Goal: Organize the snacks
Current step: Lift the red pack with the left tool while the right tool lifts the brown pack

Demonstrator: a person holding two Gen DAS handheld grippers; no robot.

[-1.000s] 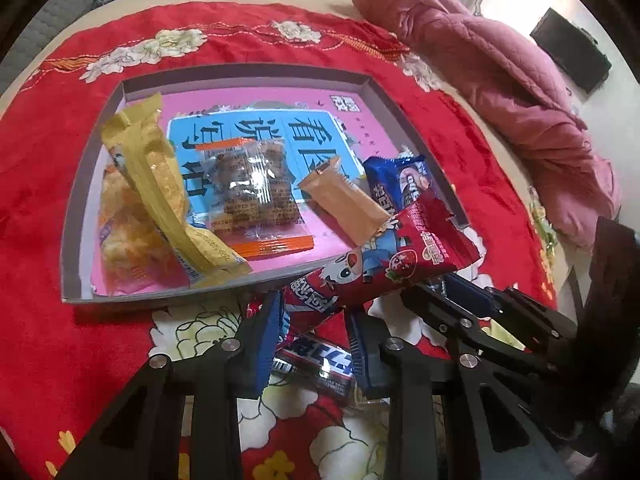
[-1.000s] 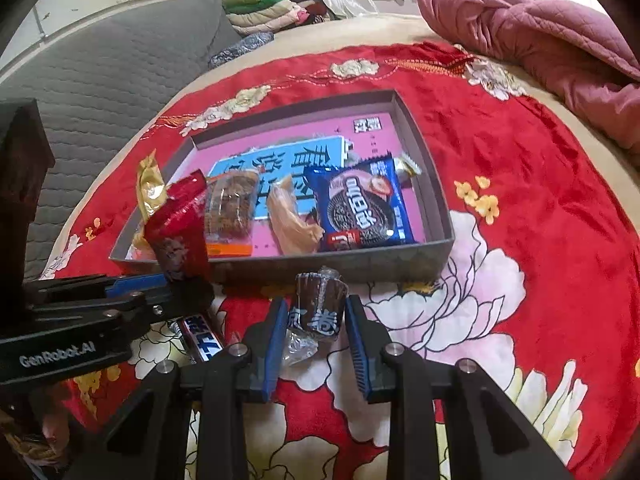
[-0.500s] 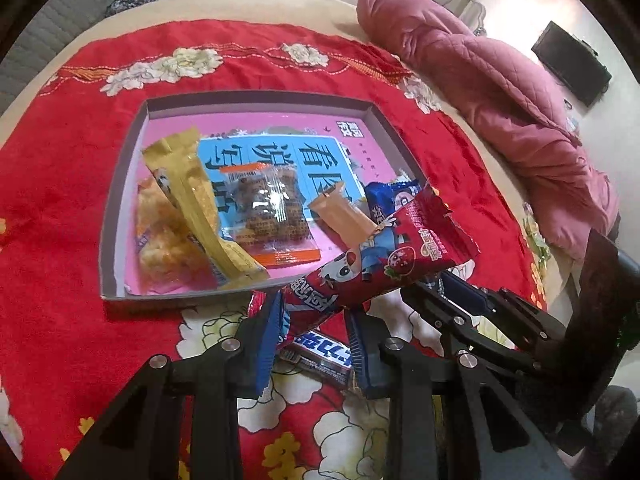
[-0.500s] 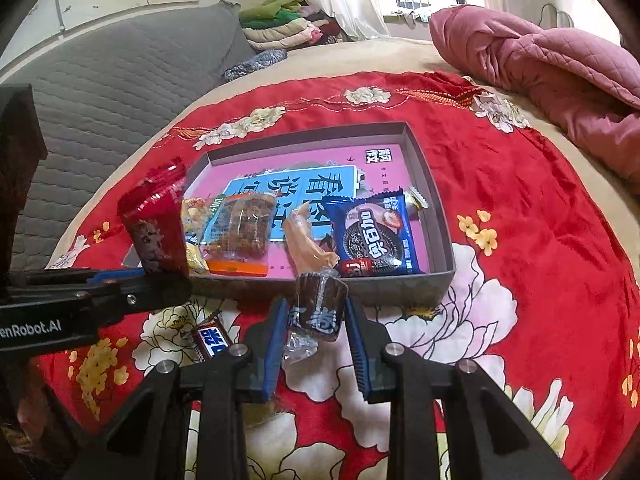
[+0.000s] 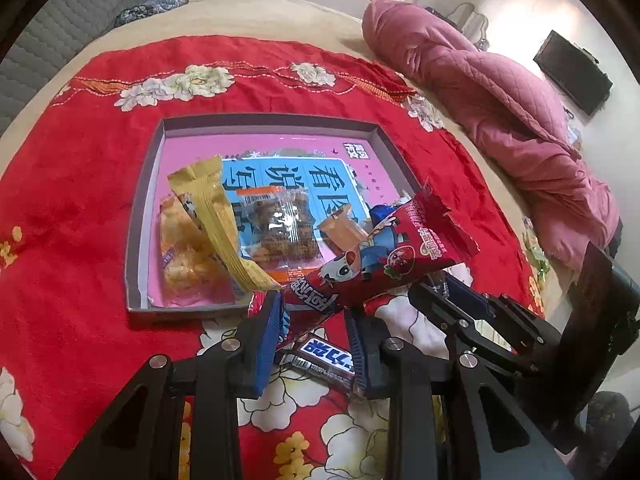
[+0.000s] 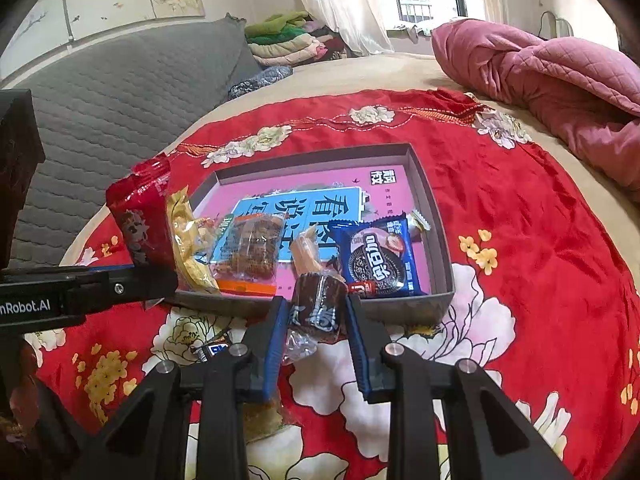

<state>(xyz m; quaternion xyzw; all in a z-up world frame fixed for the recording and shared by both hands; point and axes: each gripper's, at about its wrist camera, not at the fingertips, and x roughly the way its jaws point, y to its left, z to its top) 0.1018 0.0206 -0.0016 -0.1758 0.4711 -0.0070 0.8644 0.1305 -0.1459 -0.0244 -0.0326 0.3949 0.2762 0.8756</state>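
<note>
My left gripper (image 5: 314, 320) is shut on a long red snack packet (image 5: 372, 260), held above the near rim of the grey box (image 5: 260, 122); the packet also shows in the right wrist view (image 6: 140, 216). My right gripper (image 6: 316, 328) is shut on a brown wrapped cake (image 6: 318, 304), held just before the box's near wall (image 6: 408, 310). In the box lie a yellow packet (image 5: 216, 216), a clear biscuit pack (image 5: 280, 228), a tan sweet (image 5: 340, 230) and a blue Oreo pack (image 6: 376, 258).
A dark blue candy bar (image 5: 324, 358) lies on the red flowered cloth (image 5: 72, 200) under my left gripper, also in the right wrist view (image 6: 212, 348). A pink quilt (image 5: 500, 100) lies at the right. A grey sofa back (image 6: 120, 88) stands at the left.
Both grippers have risen and pulled back from the box with their snacks still held. The box looks smaller and farther in both views.
</note>
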